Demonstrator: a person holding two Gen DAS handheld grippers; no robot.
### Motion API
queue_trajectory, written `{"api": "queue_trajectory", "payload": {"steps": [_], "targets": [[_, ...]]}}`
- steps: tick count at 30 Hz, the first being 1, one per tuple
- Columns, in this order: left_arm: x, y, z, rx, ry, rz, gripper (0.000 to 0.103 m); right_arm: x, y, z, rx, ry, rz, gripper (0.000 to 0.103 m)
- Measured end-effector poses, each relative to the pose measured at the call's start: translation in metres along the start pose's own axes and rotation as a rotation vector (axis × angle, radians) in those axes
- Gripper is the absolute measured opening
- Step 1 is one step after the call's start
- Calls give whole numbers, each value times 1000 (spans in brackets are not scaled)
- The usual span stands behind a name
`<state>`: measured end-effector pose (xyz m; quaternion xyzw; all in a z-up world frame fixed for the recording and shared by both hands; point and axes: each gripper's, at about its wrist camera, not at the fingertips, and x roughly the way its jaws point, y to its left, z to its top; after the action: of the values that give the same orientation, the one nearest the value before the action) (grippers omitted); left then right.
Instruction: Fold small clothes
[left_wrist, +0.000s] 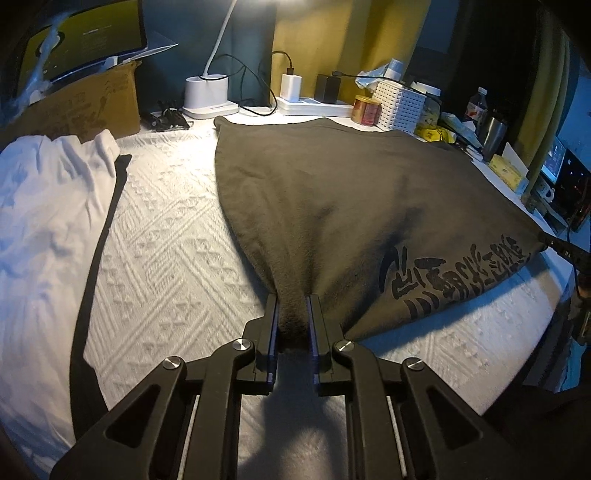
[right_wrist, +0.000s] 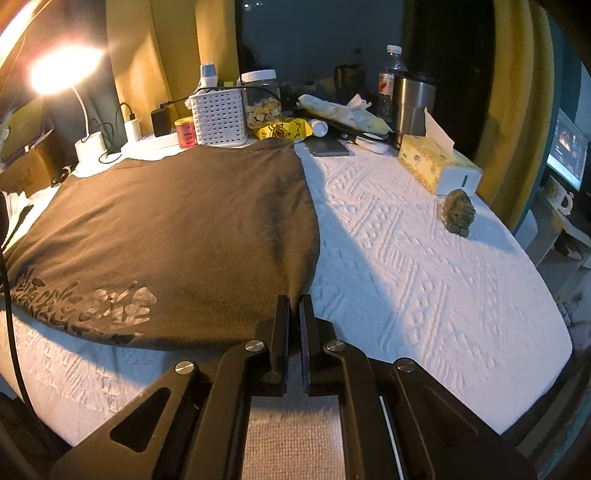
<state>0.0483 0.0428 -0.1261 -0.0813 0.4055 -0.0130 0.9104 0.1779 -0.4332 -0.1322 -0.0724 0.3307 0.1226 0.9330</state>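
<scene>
**Inspector:** Shirt first. It lies spread across the white table, print side up, far hem against the clutter at the back. I see no fold in it. You have both near corners gripped and nothing more, so I judge the task to be at its opening step for this piece.

**Operator:** And the other garment?

**Inspector:** White cloth sits bunched at the left edge of the table, unfolded as far as I can tell. That is left to do as well.

**Operator:** Your reading of my grips?

**Inspector:** Your left tongs are clenched on a gathered bunch of the shirt at its near left corner; the fabric fans out from between the pads and looks slightly lifted there. Your right tongs are clamped nearly flat on the near right corner, with only a thin edge of cloth between them.

**Operator:** Pose?

**Inspector:** Both point forward and down at the near edge of the table, fingers side by side and level, neither visibly rolled. The shirt runs taut between the two grips along the printed band.

**Operator:** Concerns?

**Inspector:** In my judgement, the left bunch is thick and may drag unevenly when you carry the hem to the far edge. Mind the can and basket just beyond that hem.
</scene>
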Motion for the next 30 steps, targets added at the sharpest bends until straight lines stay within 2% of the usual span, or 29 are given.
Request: {"api": "queue_trajectory", "payload": {"steps": [15, 26, 28, 30], "targets": [[-12, -9, -19, 40, 12, -4, 12, -12, -8, -27, 35, 4, -9, 6], [-21, -8, -25, 25, 33, 13, 14, -16, -12, -44, 67, 13, -24, 6], [-25, -8, -22, 29, 27, 23, 19, -15, -12, -43, 73, 16, -27, 6], [-27, -6, -20, 29, 16, 35, 31, -15, -13, -42, 89, 18, -25, 6]]}}
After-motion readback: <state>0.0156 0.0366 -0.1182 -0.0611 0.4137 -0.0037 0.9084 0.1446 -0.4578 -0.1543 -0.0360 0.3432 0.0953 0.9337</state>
